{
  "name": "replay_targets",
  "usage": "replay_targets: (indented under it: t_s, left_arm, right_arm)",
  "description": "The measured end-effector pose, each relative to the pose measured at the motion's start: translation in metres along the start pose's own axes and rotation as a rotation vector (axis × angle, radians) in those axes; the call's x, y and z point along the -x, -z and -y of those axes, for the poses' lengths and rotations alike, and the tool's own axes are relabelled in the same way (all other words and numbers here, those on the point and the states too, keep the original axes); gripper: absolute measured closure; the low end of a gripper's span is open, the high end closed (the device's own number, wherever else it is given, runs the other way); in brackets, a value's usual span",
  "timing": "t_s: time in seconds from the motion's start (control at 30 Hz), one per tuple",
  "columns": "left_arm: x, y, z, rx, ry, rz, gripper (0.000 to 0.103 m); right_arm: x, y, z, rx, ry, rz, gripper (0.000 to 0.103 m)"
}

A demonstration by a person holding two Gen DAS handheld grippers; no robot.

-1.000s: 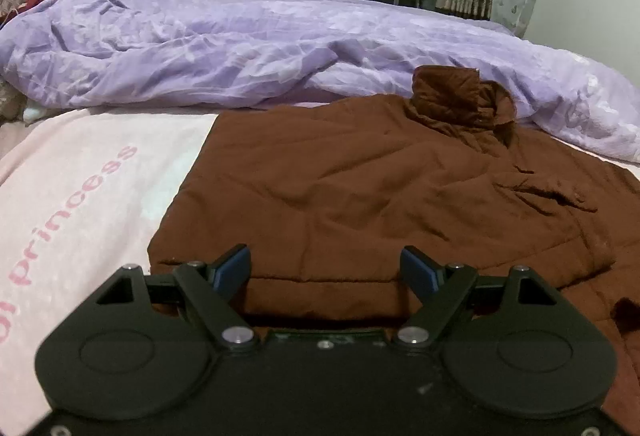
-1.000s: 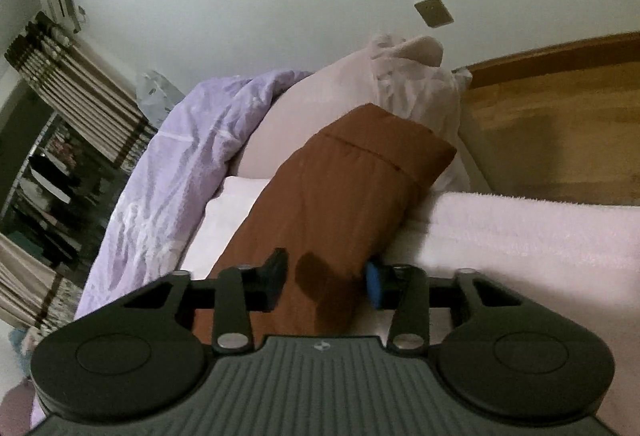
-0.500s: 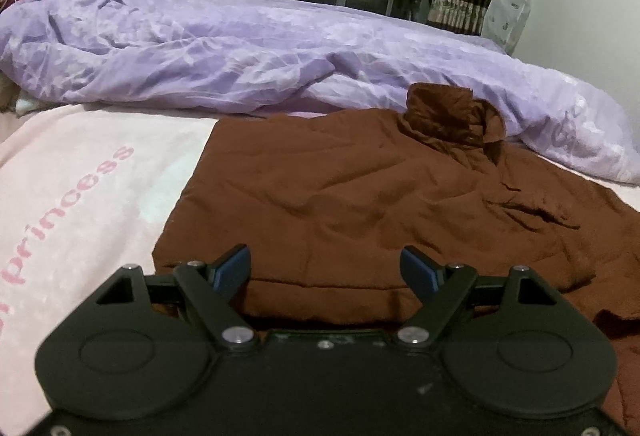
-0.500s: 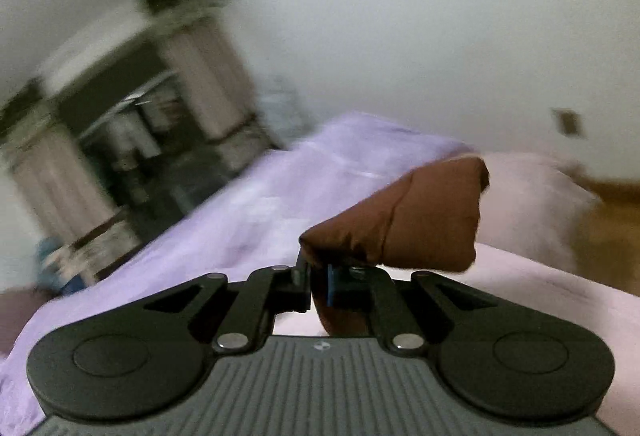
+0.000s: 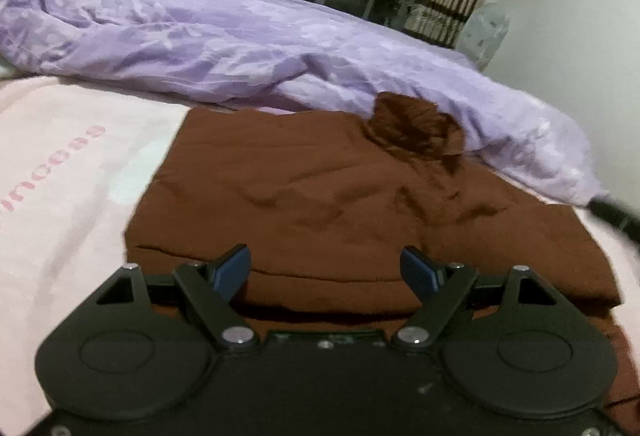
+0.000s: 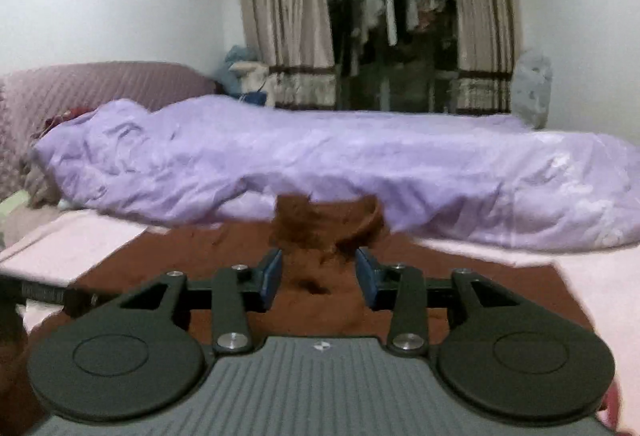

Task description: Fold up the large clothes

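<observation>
Already the brown garment (image 5: 360,204) lies on the pink blanket (image 5: 60,196) with its sides folded in, the left gripper (image 5: 326,270) gaping empty over its near hem, the right gripper (image 6: 318,278) opening around loose cloth, further folds remaining.

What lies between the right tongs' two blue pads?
A bunched fold of the brown garment, seen in the right wrist view; the right tongs are opening around it.

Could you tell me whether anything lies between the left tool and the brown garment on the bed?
Nothing visible does. The left tool hangs open right over the near folded edge of the brown garment, with only air between; the purple duvet lies beyond it.
</observation>
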State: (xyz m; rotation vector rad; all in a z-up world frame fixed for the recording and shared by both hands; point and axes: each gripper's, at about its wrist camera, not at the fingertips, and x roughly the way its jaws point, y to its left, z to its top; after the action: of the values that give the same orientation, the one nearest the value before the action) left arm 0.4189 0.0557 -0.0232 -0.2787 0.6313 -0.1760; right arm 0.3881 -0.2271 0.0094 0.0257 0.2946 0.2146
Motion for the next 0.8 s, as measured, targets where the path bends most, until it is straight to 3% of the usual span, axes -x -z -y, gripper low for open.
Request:
replay_targets:
  t_s: [0.1, 0.2, 0.27, 0.33, 0.4, 0.5, 0.57, 0.6, 0.67, 0.8]
  left_arm:
    - [-0.008, -0.002, 0.006, 0.057, 0.08, -0.026, 0.02]
    - [-0.027, -0.001, 0.018, 0.125, 0.159, -0.068, 0.021]
    - [-0.043, -0.001, 0.029, 0.165, 0.2, -0.096, 0.022]
    - [-0.06, -0.002, 0.039, 0.202, 0.231, -0.128, 0.024]
    - [-0.077, -0.001, 0.05, 0.209, 0.215, -0.141, 0.024]
    - [-0.093, -0.002, 0.065, 0.172, 0.142, -0.131, 0.026]
    - [-0.095, -0.005, 0.074, 0.134, 0.14, -0.117, 0.055]
    - [-0.097, -0.008, 0.077, 0.124, 0.165, -0.13, 0.083]
    - [-0.088, -0.012, 0.081, 0.116, 0.178, -0.115, 0.092]
    - [-0.058, -0.017, 0.084, 0.064, 0.23, -0.03, 0.093]
  right_arm:
    - [0.006, 0.004, 0.027, -0.109, -0.017, -0.033, 0.05]
    - [0.021, 0.005, 0.061, -0.213, 0.069, -0.033, 0.049]
    - [0.033, 0.019, 0.089, -0.325, 0.104, -0.042, 0.048]
    - [0.047, 0.037, 0.117, -0.458, 0.086, -0.054, 0.046]
    - [0.059, 0.051, 0.133, -0.502, 0.098, -0.058, 0.038]
    - [0.064, 0.068, 0.14, -0.479, 0.162, -0.088, 0.037]
    - [0.063, 0.073, 0.145, -0.497, 0.16, -0.094, 0.037]
    - [0.062, 0.071, 0.147, -0.507, 0.156, -0.089, 0.037]
    - [0.059, 0.065, 0.148, -0.516, 0.153, -0.072, 0.037]
    - [0.053, 0.049, 0.149, -0.521, 0.138, -0.013, 0.037]
